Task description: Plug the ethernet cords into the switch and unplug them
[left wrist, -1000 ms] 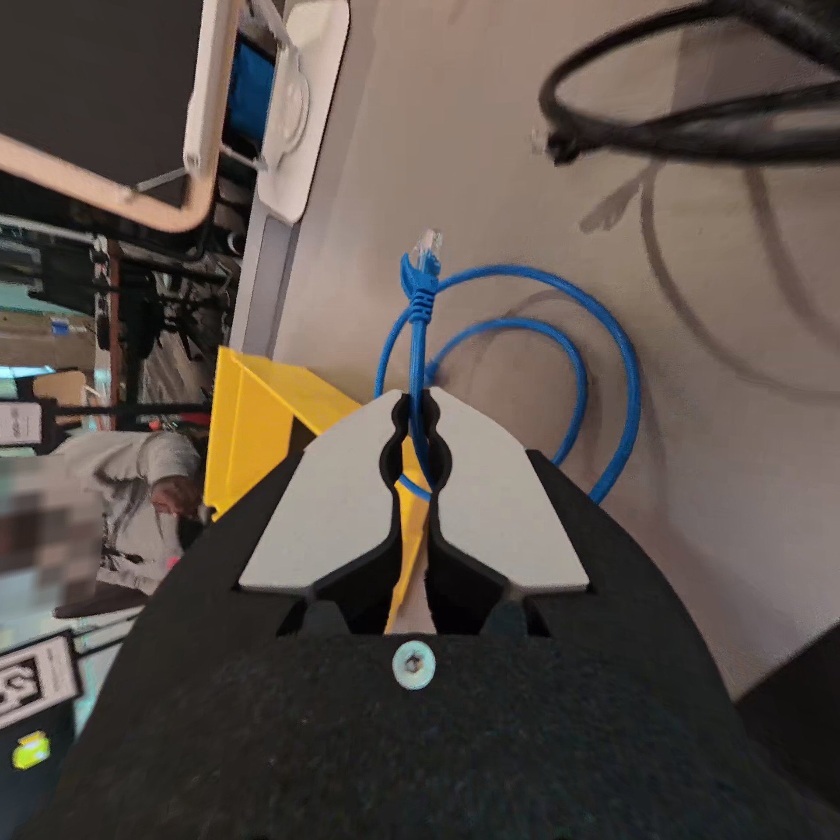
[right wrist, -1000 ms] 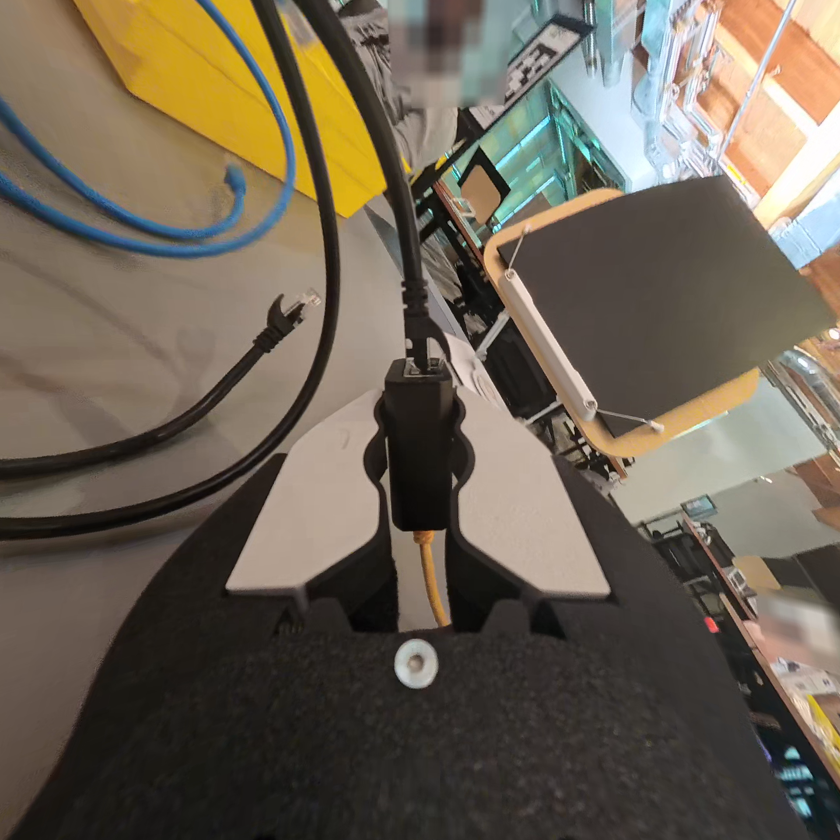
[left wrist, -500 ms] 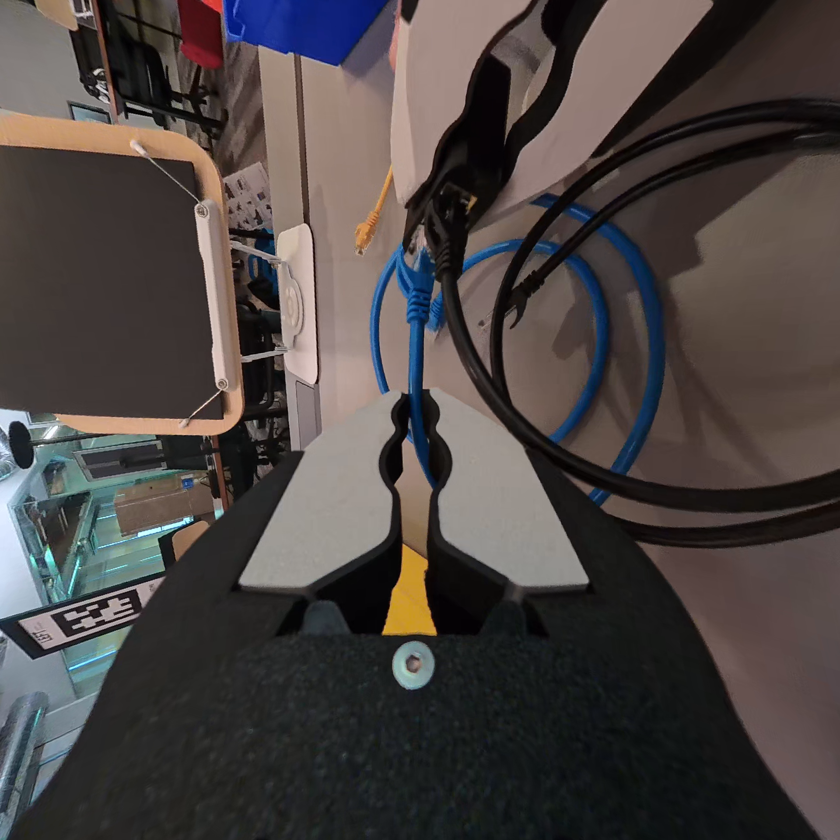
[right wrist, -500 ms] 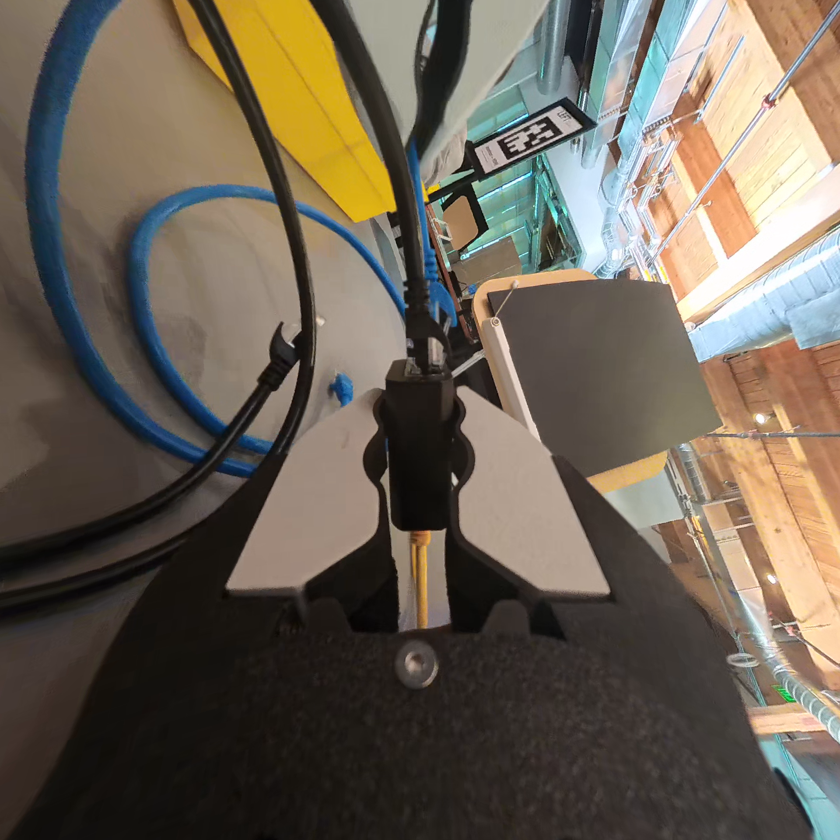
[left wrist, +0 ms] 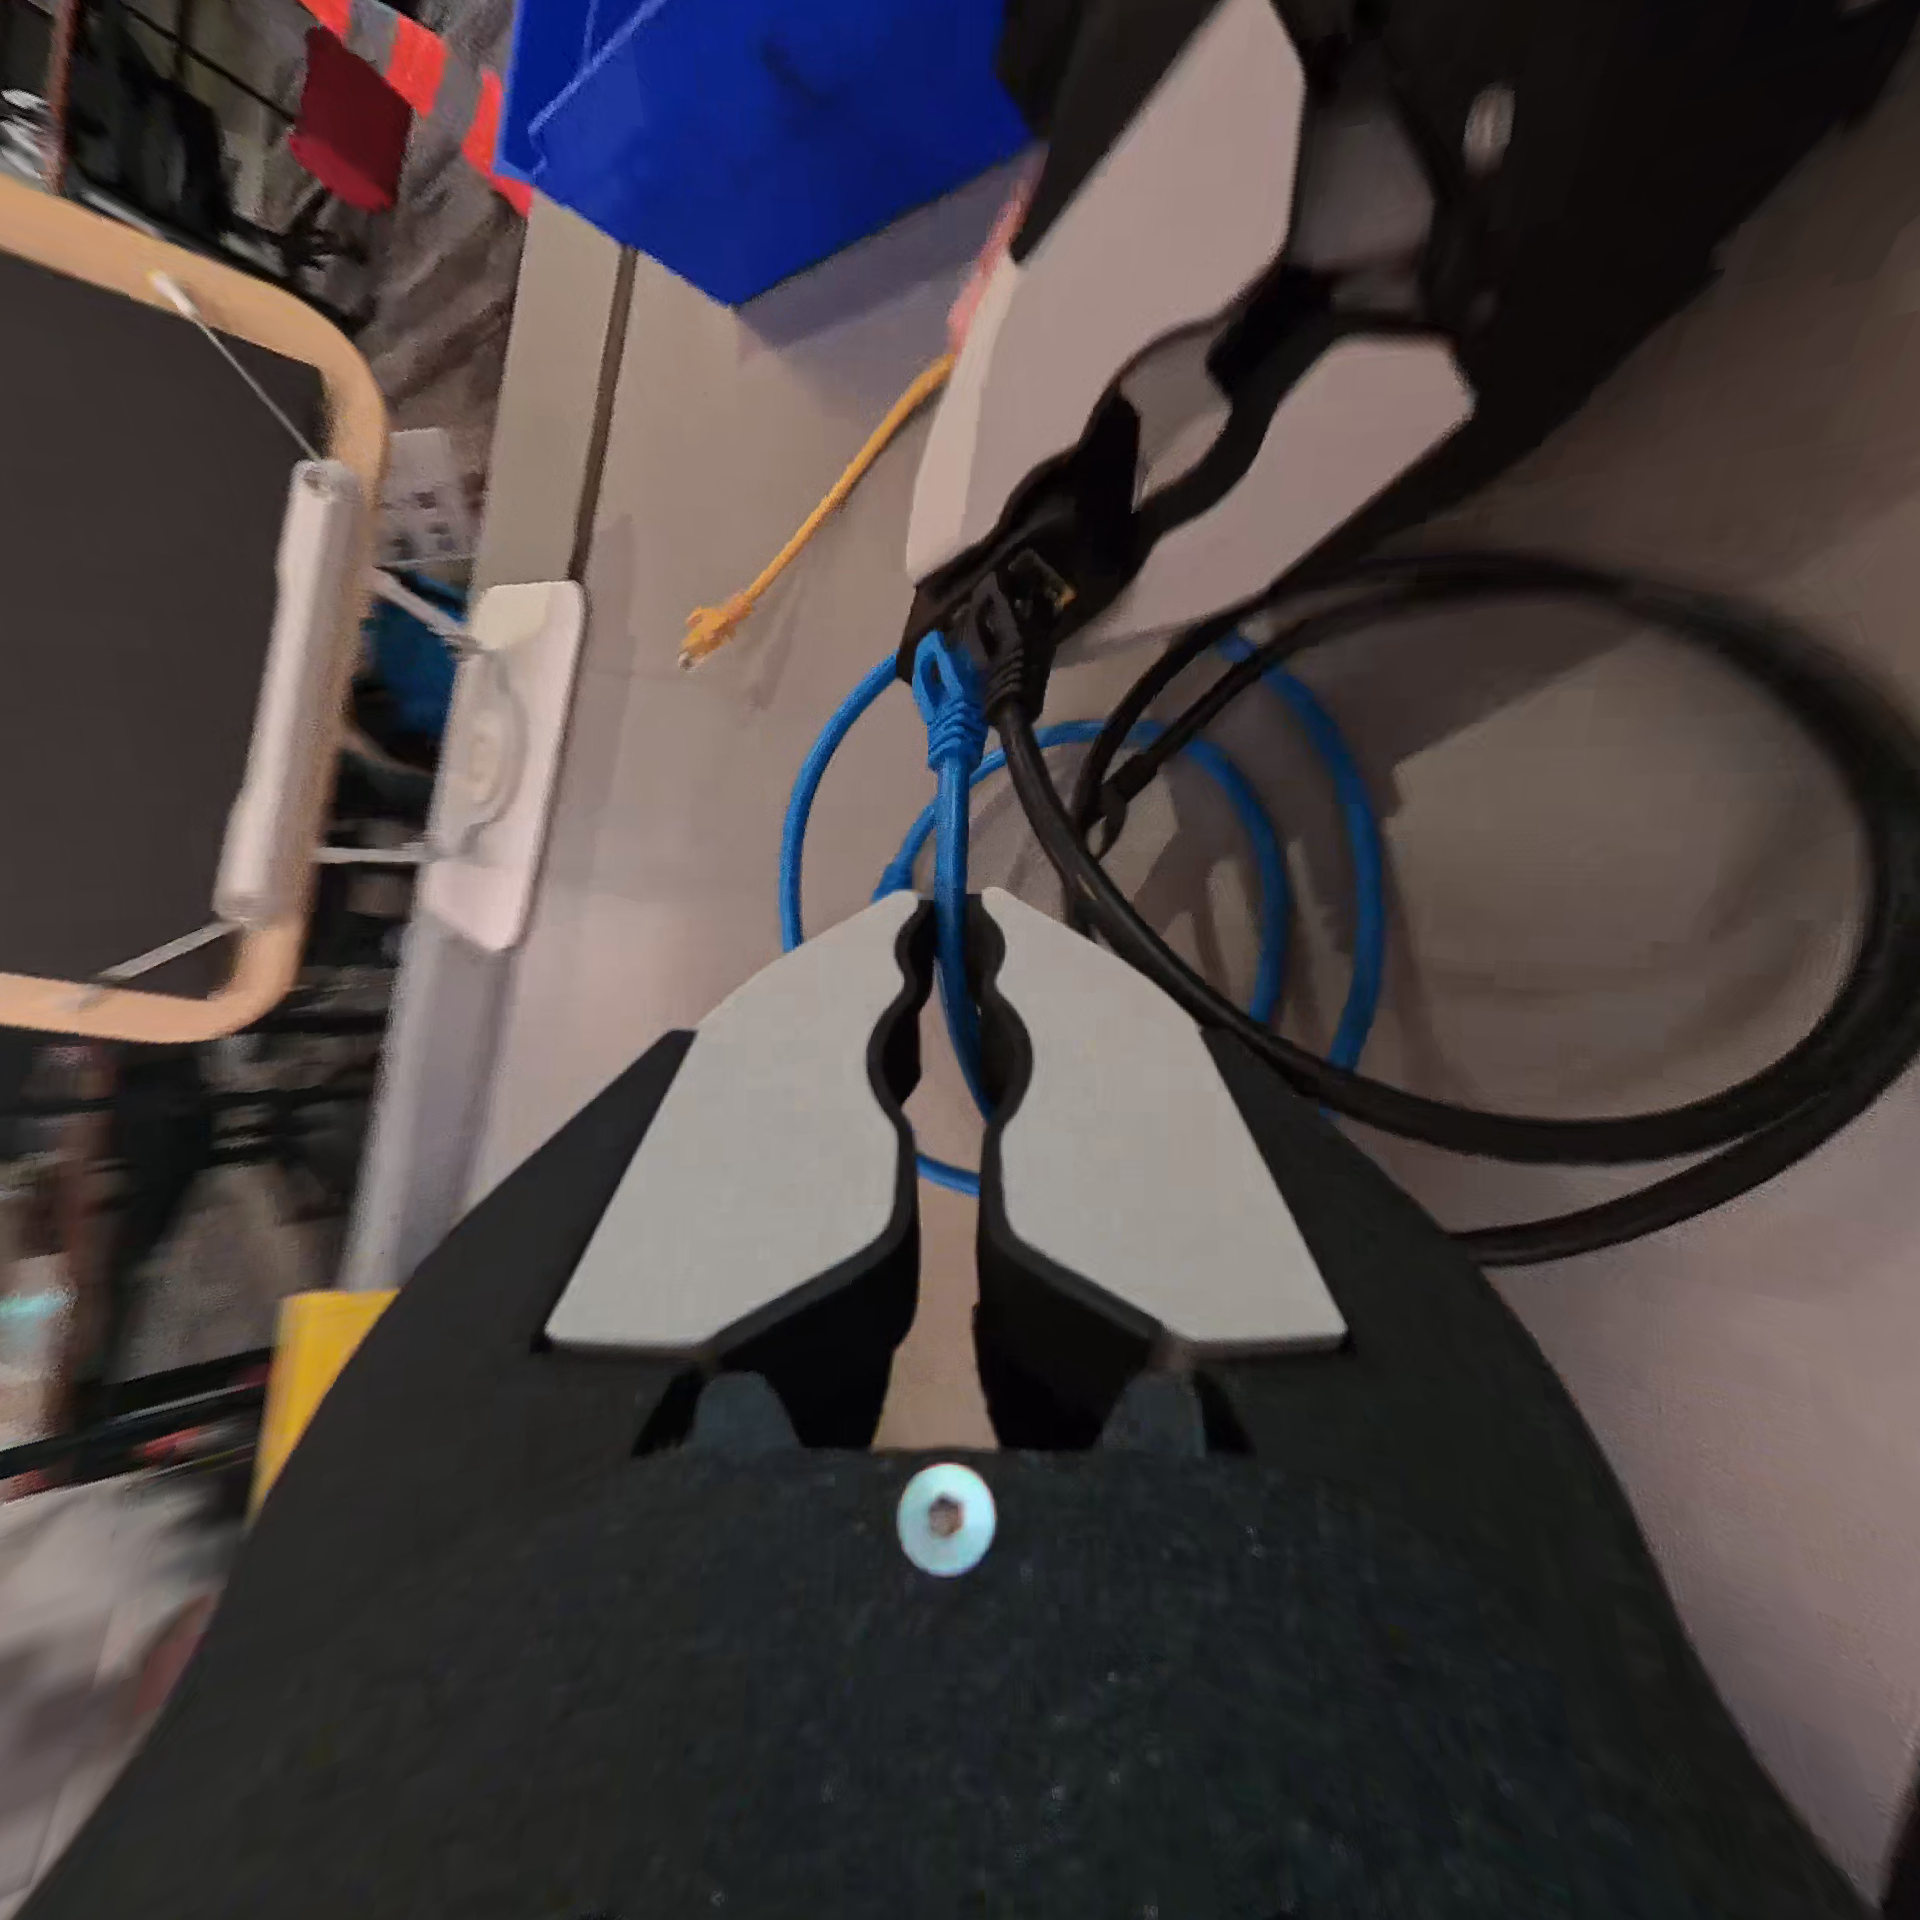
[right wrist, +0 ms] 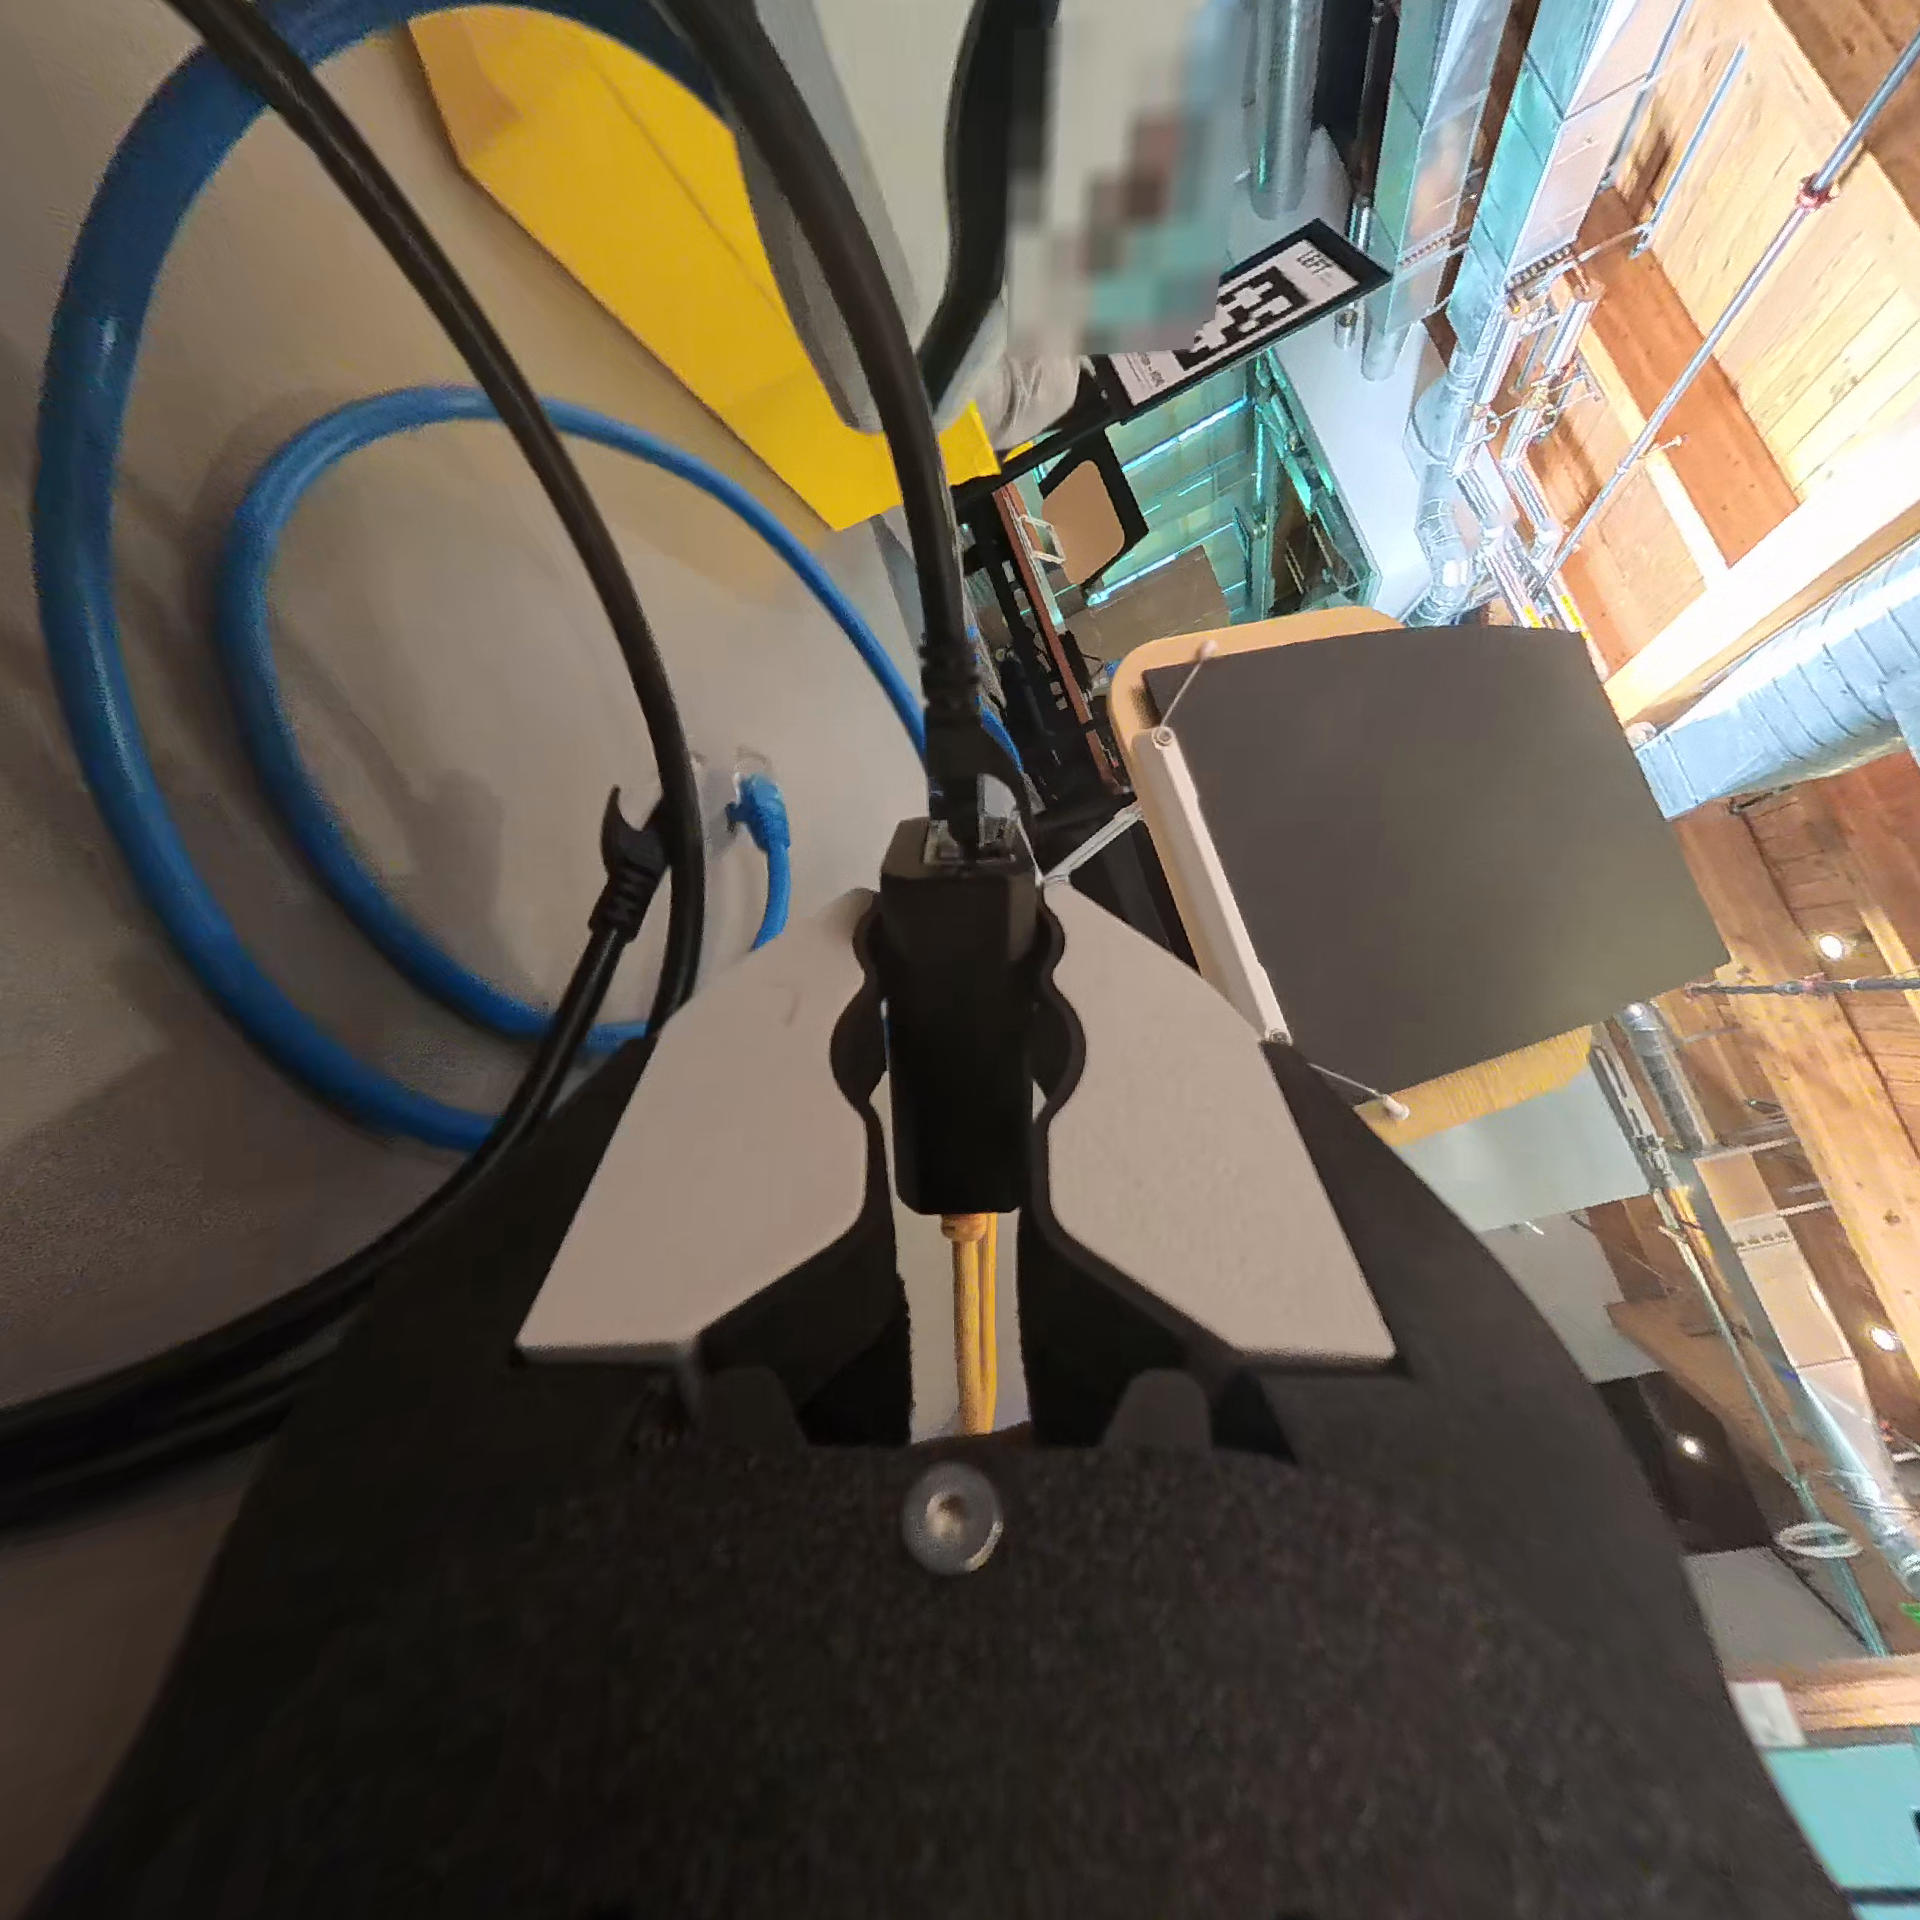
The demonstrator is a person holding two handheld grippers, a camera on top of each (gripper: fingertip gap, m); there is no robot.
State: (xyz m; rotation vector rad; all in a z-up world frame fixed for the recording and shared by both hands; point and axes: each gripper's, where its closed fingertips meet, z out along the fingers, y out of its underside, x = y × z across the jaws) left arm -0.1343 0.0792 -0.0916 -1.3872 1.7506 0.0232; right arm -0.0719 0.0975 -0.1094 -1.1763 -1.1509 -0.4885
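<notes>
Cords [left wrist: 951, 790] at switch [right wrist: 961, 1023]: one blue, one black [right wrist: 940, 582].

I count two grippers [left wrist: 951, 914] [right wrist: 961, 914], one black switch [right wrist: 956, 1029], three cords, blue [left wrist: 1361, 883] at three o'clock, black [left wrist: 1662, 1101], orange [left wrist: 821, 520] at eleven, and two bins, blue [left wrist: 769, 135], yellow [right wrist: 644, 239].

Matt grey claw [left wrist: 948, 935] (glossy blue cable [left wrist: 951, 821])

The switch [right wrist: 956, 1039] sits between the right gripper's fingers [right wrist: 748, 1132], a cord [right wrist: 940, 623] plugged into its front
</notes>
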